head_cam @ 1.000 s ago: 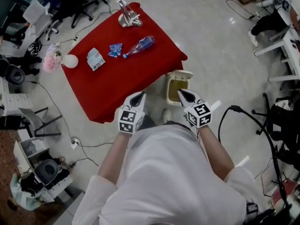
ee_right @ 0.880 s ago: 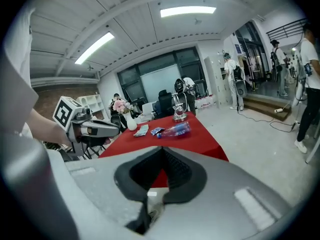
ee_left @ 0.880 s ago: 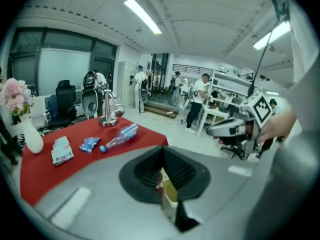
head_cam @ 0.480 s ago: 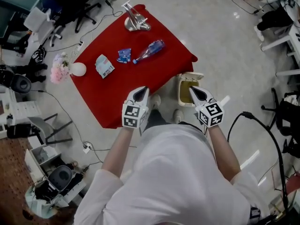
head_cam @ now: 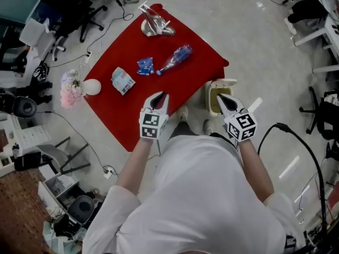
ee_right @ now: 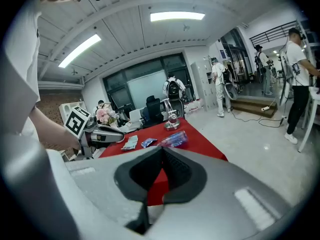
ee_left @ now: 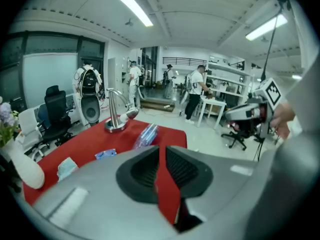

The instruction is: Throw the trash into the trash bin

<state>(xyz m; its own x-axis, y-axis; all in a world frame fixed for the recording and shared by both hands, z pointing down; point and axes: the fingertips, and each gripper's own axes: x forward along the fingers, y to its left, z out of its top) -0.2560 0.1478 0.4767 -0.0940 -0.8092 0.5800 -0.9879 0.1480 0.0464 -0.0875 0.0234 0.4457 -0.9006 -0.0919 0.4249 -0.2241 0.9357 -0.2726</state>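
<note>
L: left gripper (head_cam: 160,95) empty, jaws just cracked open | R: right gripper (head_cam: 221,98) closed, empty | trash: bottle (head_cam: 175,59), wrapper (head_cam: 144,65), packet (head_cam: 123,81) lay on red worktop (head_cam: 122,115); trash bin (head_cam: 212,91) stood on the floor beside it | risk: the round bottle looked likely to roll away if pinched off-centre.

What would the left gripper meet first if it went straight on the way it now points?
Probably the red cloth-covered table, on bare cloth short of the blue crumpled wrapper; depth unclear. Jaws of the left gripper have just been opening, nothing between them.

A chrome stand (head_cam: 153,24) is sitting on the red table (head_cam: 116,115), upper centre; a white vase (head_cam: 91,87) is resting at its left corner.
</note>
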